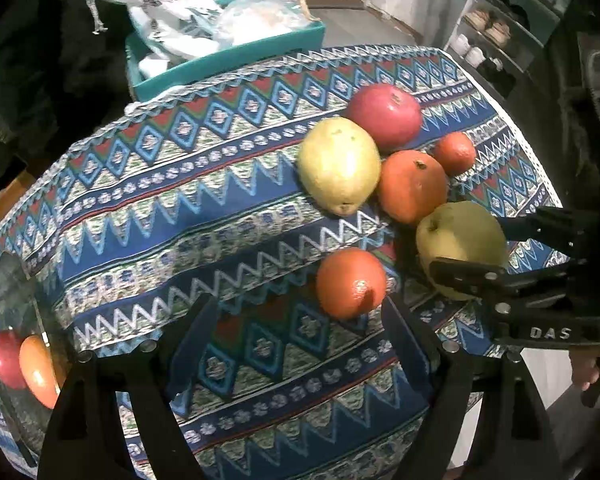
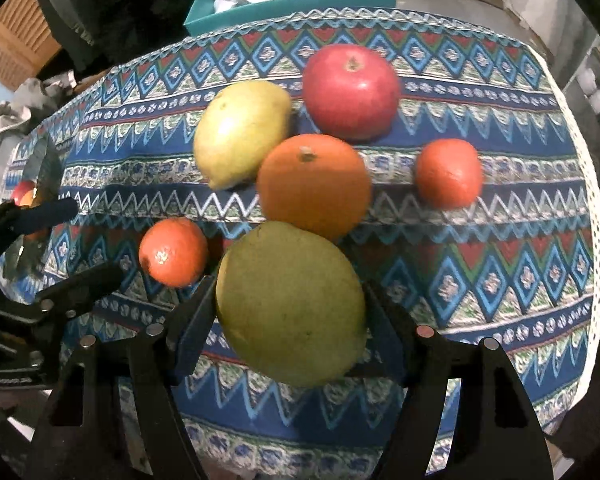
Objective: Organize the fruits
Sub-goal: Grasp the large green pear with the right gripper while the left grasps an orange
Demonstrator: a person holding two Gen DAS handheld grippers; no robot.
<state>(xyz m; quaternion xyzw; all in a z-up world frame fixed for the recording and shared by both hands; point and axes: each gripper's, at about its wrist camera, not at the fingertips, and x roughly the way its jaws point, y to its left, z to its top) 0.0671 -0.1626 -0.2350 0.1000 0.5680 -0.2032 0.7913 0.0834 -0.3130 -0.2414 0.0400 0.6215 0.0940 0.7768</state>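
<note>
Several fruits lie on the patterned tablecloth (image 1: 180, 216). My right gripper (image 2: 290, 316) is shut on a green pear (image 2: 290, 304); the same pear (image 1: 460, 240) shows in the left wrist view between the right gripper's fingers (image 1: 468, 272). My left gripper (image 1: 296, 344) is open and empty, with a small orange (image 1: 350, 282) just ahead of its right finger. Beyond lie a yellow pear (image 1: 338, 164), a big orange (image 1: 412, 184), a red apple (image 1: 386, 114) and a small tangerine (image 1: 454, 152).
A glass bowl (image 1: 12, 300) at the left table edge holds a red apple (image 1: 4, 358) and an orange (image 1: 38, 372). A teal box (image 1: 228, 60) with bags stands behind the table. Shelves (image 1: 496, 40) stand at the back right.
</note>
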